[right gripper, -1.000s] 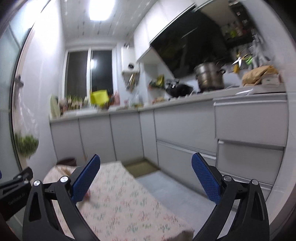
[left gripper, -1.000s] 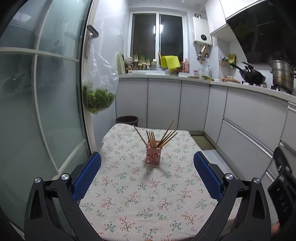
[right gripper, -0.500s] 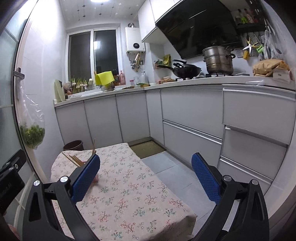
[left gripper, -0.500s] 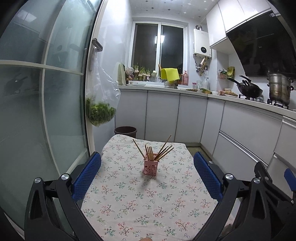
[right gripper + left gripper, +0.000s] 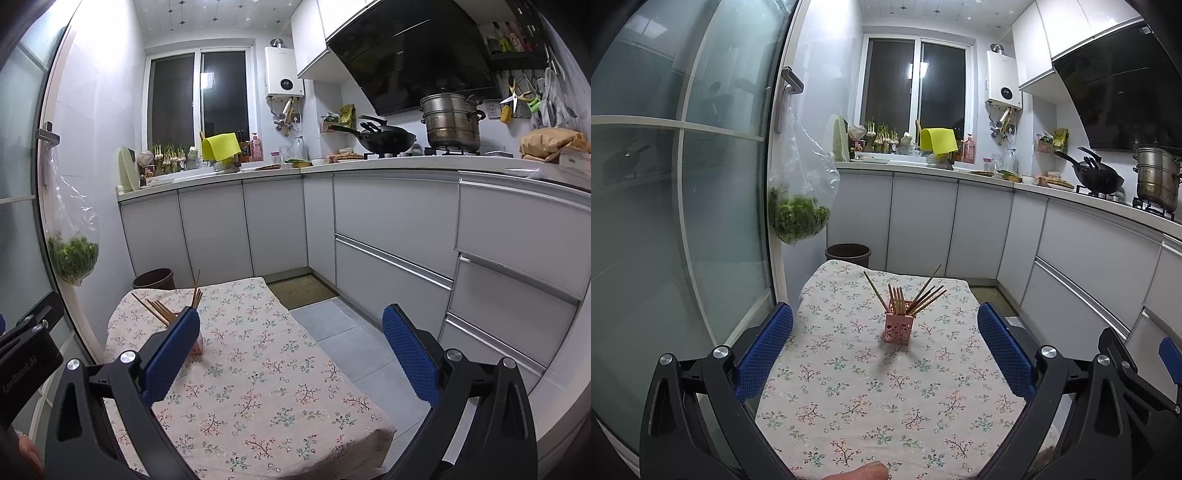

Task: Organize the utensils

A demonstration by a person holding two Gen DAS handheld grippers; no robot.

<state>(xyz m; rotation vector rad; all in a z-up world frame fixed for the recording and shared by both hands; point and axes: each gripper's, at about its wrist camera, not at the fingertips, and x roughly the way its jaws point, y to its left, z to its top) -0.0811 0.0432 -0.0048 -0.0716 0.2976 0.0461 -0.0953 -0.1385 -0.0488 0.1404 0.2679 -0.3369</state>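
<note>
A small pink perforated holder (image 5: 897, 327) stands upright on the floral tablecloth (image 5: 871, 398), with several wooden chopsticks (image 5: 912, 297) fanned out of it. My left gripper (image 5: 884, 350) is open and empty, held back from the holder near the table's near end. My right gripper (image 5: 291, 350) is open and empty, above the table's right side. In the right wrist view the holder (image 5: 197, 345) is mostly hidden behind the left blue pad, and its chopsticks (image 5: 166, 308) stick out above it.
A glass sliding door (image 5: 665, 221) runs along the table's left, with a bag of greens (image 5: 798, 218) hanging from its handle. A brown bin (image 5: 847, 253) stands beyond the table. White cabinets (image 5: 388, 229) and a tiled floor (image 5: 343, 325) lie to the right.
Both grippers have pulled back and risen, so the holder looks smaller and more of the table and kitchen shows. Both stay open and empty.
</note>
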